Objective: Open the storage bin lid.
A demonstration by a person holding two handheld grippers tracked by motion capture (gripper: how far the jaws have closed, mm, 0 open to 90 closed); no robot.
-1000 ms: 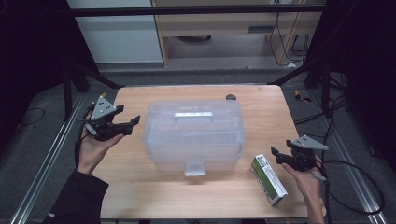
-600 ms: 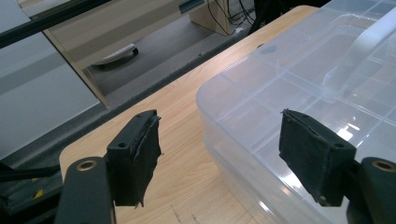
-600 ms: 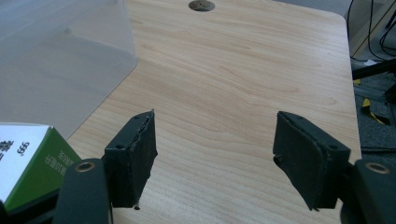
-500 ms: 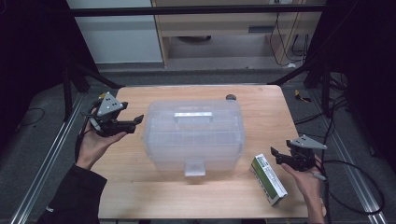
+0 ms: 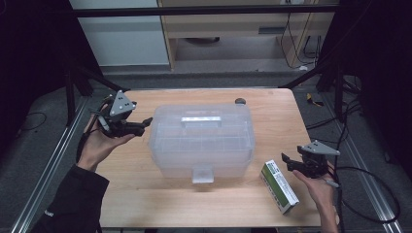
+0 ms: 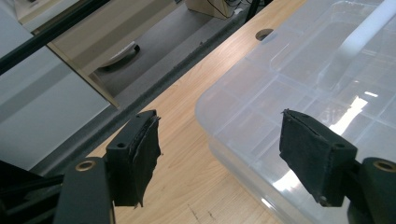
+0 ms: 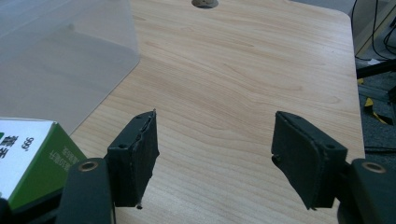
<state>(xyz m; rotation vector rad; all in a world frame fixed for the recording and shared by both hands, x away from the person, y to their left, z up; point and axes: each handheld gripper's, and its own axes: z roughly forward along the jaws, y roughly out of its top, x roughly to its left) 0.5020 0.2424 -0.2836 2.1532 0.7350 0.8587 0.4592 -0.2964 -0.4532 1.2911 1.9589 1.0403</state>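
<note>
1. One clear plastic bin (image 5: 201, 141) with lid and one white handle (image 5: 200, 119) on top; one front latch (image 5: 202, 174).
2. One green-and-white box (image 5: 279, 186), lying flat near the front right edge of the surface (image 5: 272, 121).
3. One round hole (image 5: 239, 101) in the surface, just behind the bin's back right corner.
4. Two grippers, one per hand: left gripper (image 5: 141, 125), right gripper (image 5: 286, 162).
5. Bin sits mid-surface, between the two grippers.
6. Left gripper is held above the surface, just beside the bin's left end, tips pointing at the upper left corner of the bin.
7. Left gripper view: the bin's lid corner (image 6: 299, 107) lies ahead of the jaws, one pad over the lid, the other over bare wood (image 6: 187, 154). Contact with the bin: cannot tell, looks apart.
8. Left gripper jaws spread wide, nothing between the pads.
9. Right gripper is low at the right front of the surface, just beside the box's right side, well apart from the bin.
10. Right gripper view: box corner (image 7: 32, 154) at the left, outside the left jaw; the bin's wall (image 7: 60, 56) farther ahead at upper left.
11. Right gripper jaws spread wide, nothing held, bare wood between the pads.
12. Box is not touching the bin.
</note>
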